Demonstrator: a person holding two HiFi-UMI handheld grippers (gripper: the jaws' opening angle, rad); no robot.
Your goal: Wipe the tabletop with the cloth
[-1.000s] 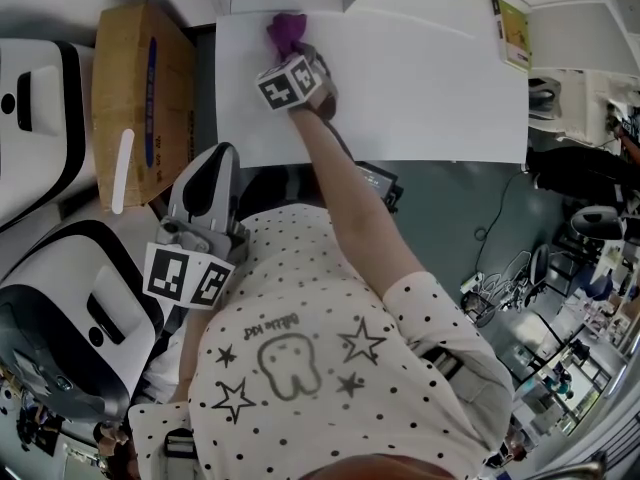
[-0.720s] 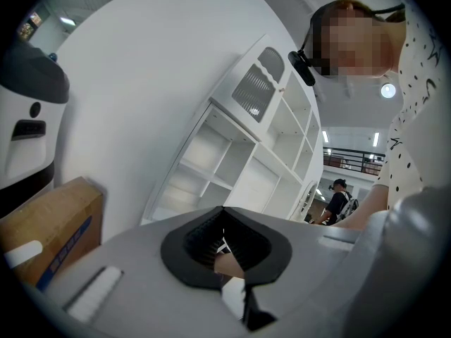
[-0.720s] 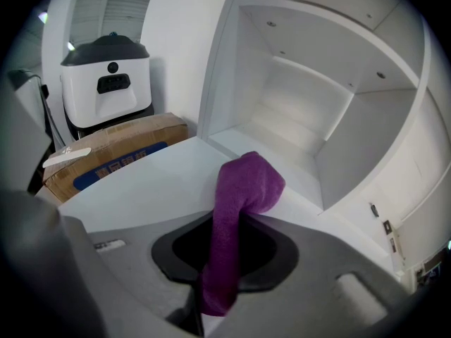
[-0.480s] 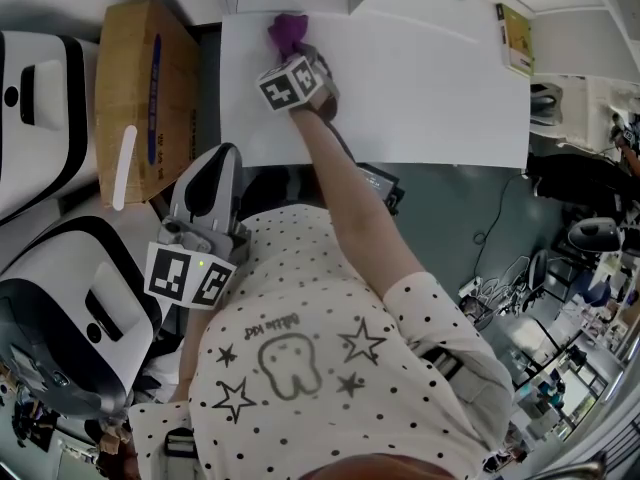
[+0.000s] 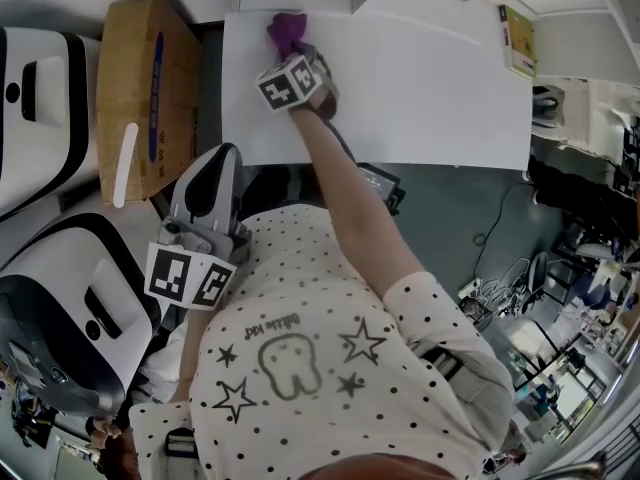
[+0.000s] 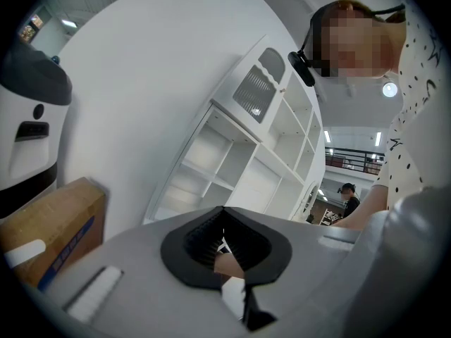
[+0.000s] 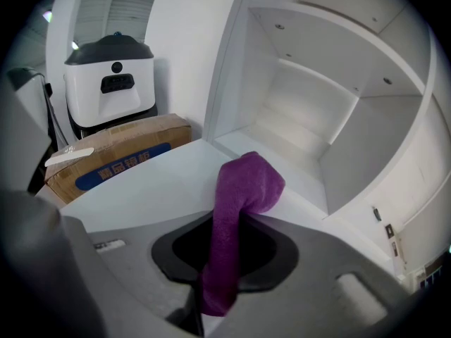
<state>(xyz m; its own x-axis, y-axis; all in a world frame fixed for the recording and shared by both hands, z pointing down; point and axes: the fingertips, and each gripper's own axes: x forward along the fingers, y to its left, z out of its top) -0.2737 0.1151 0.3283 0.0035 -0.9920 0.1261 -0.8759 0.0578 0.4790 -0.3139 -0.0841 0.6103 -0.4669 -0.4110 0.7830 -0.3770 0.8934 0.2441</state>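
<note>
Cloth (image 5: 287,30): purple, clamped in R tongs (image 5: 292,50). Bunched end sticks out past the tips and folds over. It sits at far edge of white bench (image 5: 430,98), near far-left corner. Whether the cloth end touches the surface: can't tell.

R gripper view: R tongs (image 7: 227,248) closed onto cloth (image 7: 243,203). The strip runs down through the dark pads and its lower end hangs below them. Bench (image 7: 141,189) lies just ahead.

Person's R arm (image 5: 345,198) reaches fwd over near edge of bench. Marker cube rides on top of R tongs.

L tongs (image 5: 213,163): off the bench, held close to person's body, just left of bench's near-left corner. L gripper view: L tongs (image 6: 224,248) pads drawn together, only a thin slit, nothing gripped. They point up at white shelf unit (image 6: 239,160).

Cardboard box (image 5: 145,88) w/ blue print stands left of bench, just beside its left edge; same box (image 7: 120,157) seen in R gripper view. White-and-black machines (image 5: 30,98) stand further left. Person wears a dotted white shirt (image 5: 330,368).
</note>
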